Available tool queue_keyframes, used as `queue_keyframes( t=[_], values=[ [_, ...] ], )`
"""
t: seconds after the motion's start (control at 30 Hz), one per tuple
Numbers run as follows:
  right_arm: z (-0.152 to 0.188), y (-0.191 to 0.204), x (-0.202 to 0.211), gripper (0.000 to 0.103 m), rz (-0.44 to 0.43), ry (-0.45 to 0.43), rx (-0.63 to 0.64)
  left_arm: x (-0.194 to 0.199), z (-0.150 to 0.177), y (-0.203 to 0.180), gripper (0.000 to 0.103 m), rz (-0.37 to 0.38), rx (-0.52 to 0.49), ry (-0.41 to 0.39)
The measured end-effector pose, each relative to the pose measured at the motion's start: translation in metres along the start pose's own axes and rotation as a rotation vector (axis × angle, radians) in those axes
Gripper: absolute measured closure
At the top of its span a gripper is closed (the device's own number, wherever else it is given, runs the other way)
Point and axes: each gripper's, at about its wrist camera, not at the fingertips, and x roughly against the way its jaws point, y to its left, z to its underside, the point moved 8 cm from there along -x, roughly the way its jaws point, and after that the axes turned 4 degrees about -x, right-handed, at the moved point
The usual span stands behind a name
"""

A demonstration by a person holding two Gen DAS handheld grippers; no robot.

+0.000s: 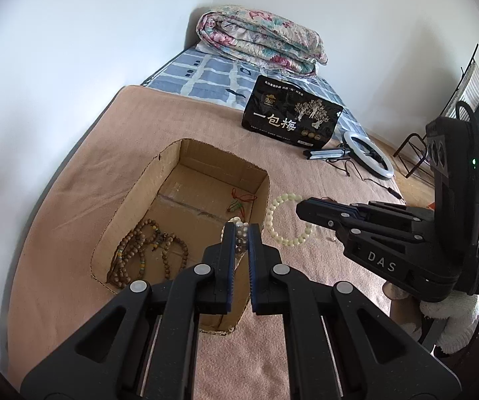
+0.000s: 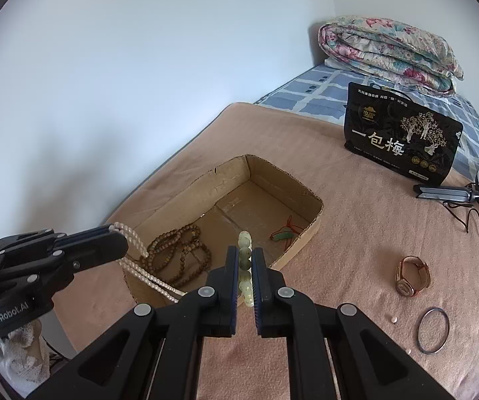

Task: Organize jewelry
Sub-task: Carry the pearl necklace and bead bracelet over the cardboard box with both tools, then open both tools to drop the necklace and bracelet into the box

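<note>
On the bed, a peach blanket (image 2: pixel 356 233) carries an open cardboard box (image 2: pixel 186 193). Both grippers point down at a slant toward it. The left gripper (image 1: pixel 241 230) hangs over the near edge of the box, its jaws clamped on a white pearl strand (image 2: pixel 136 240) that droops into the box. The right gripper (image 2: pixel 244 255) sits just at the box's near rim, its jaws clamped on a bracelet of pale green beads (image 2: pixel 244 243) that stands up between them. A white fuzzy glove (image 1: pixel 453 326) covers the hand behind the right gripper. Inside the box lie one long string of brown wooden beads (image 2: pixel 181 253) and one green pendant on a red cord (image 2: pixel 284 233). On the blanket outside the box lie one cream bead bracelet (image 1: pixel 288 220), one rose-gold watch (image 2: pixel 411 276) and one thin metal bangle (image 2: pixel 433 330). Farther back stand one black bag with gold trees (image 2: pixel 403 140), one ring light (image 1: pixel 369 153) and one folded flowery quilt (image 2: pixel 389 53).
</note>
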Motion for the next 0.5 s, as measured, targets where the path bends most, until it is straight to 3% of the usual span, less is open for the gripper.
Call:
queue_keyframes(
  t=[0.5],
  values=[
    [-0.007,-0.002,-0.045,0.098,-0.007,0.048,-0.019,-0.030,0.016,0.014,0.098,-0.047,-0.008,0.085]
  ],
)
